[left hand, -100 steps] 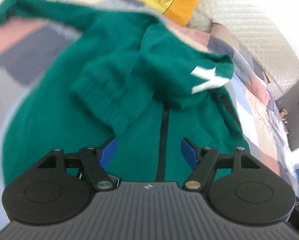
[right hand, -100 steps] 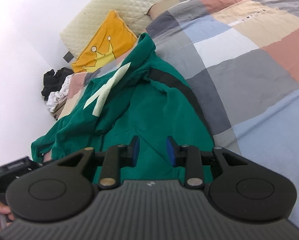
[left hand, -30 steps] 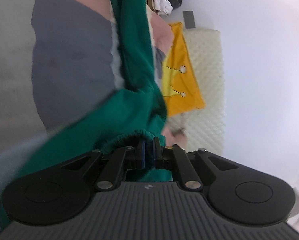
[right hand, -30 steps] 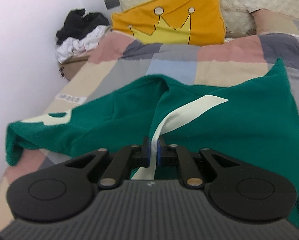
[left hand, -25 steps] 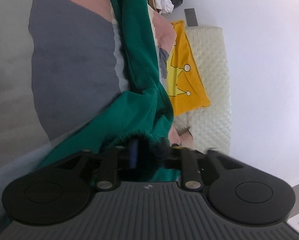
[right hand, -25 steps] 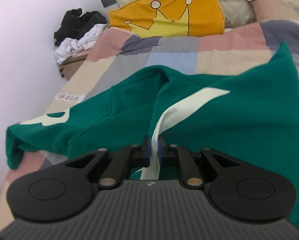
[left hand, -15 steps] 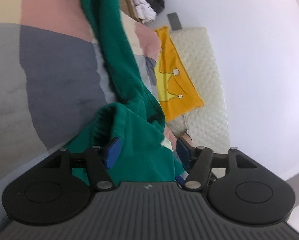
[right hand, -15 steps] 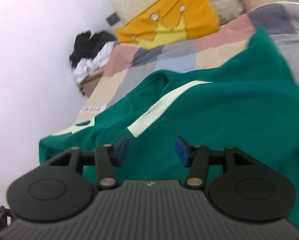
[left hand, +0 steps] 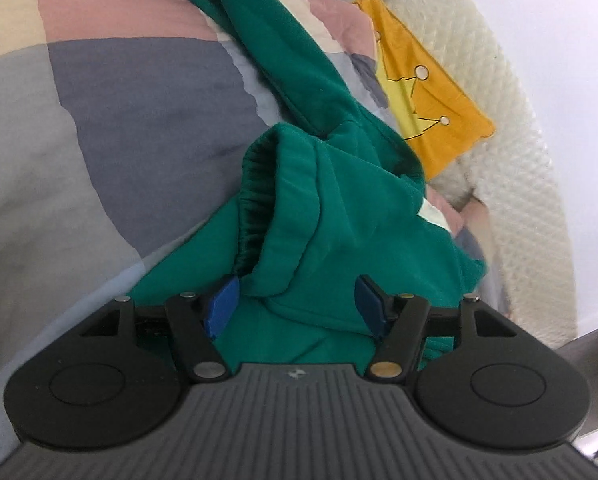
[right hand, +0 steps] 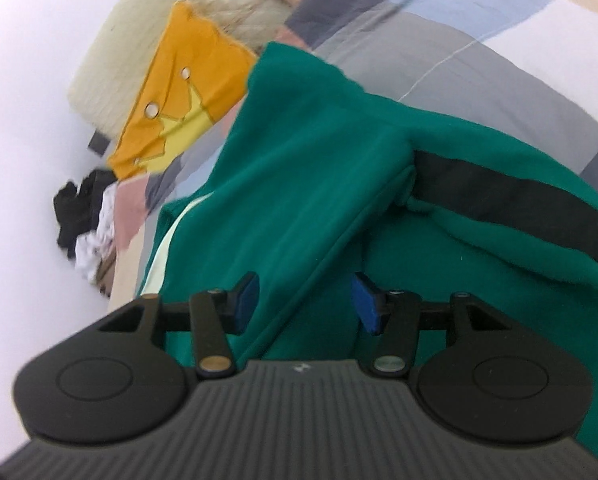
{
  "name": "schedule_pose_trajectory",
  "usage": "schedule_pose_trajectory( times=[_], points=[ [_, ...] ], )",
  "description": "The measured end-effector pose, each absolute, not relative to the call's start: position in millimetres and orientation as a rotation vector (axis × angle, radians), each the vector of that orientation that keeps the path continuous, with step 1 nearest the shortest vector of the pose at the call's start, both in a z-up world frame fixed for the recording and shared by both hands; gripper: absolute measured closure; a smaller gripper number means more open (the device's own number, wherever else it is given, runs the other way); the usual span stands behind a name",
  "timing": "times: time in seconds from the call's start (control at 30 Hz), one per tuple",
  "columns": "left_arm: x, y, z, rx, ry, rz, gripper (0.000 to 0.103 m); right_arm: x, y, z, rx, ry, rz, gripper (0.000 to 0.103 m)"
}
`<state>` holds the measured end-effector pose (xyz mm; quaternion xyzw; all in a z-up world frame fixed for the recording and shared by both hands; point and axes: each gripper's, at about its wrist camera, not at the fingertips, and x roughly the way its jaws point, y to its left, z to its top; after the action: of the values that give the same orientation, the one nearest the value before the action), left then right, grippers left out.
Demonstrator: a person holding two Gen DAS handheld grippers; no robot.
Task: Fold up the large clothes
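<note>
A green hooded jacket (left hand: 339,216) lies on a patchwork bed cover (left hand: 139,92). In the left wrist view its ribbed sleeve cuff (left hand: 255,204) is folded over the body, just ahead of my left gripper (left hand: 295,300). That gripper is open, its blue pads apart above loose green cloth and pressing on nothing. In the right wrist view the same jacket (right hand: 319,184) shows a black stripe (right hand: 511,192) and a pale stripe (right hand: 163,256). My right gripper (right hand: 307,300) hangs open over a fold of the cloth, holding nothing.
A yellow crown cushion (left hand: 423,108) and a cream quilted headboard (left hand: 511,128) stand at the head of the bed. A heap of black and white clothes (right hand: 87,216) lies by the white wall. The cover (right hand: 479,68) shows beside the jacket.
Both grippers were shut on the jacket, the left on the cuff, the right on the pale stripe. Both have opened and let go. The right one has rolled and swung across the jacket.
</note>
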<state>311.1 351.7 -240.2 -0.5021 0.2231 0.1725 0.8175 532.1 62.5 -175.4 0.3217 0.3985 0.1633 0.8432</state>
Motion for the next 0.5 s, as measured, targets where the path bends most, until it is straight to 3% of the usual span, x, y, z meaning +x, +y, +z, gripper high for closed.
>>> schedule_pose_trajectory(
  times=[0.13, 0.23, 0.4, 0.5],
  points=[
    [316.5, 352.2, -239.6, -1.024, 0.475, 0.391, 0.04, 547.9, 62.8, -189.6, 0.729, 0.806, 0.304, 0.051],
    [324.4, 350.6, -243.0, -0.98, 0.5, 0.419, 0.05, 552.8, 62.1, -199.7, 0.762, 0.789, 0.297, 0.06],
    [327.2, 354.6, -250.8, -0.979, 0.506, 0.452, 0.078, 551.1, 54.3, -200.1, 0.765, 0.746, 0.323, 0.086],
    [323.9, 355.1, -248.9, -0.988, 0.473, 0.437, 0.087, 547.4, 52.1, -188.2, 0.729, 0.722, 0.351, 0.09]
  ],
)
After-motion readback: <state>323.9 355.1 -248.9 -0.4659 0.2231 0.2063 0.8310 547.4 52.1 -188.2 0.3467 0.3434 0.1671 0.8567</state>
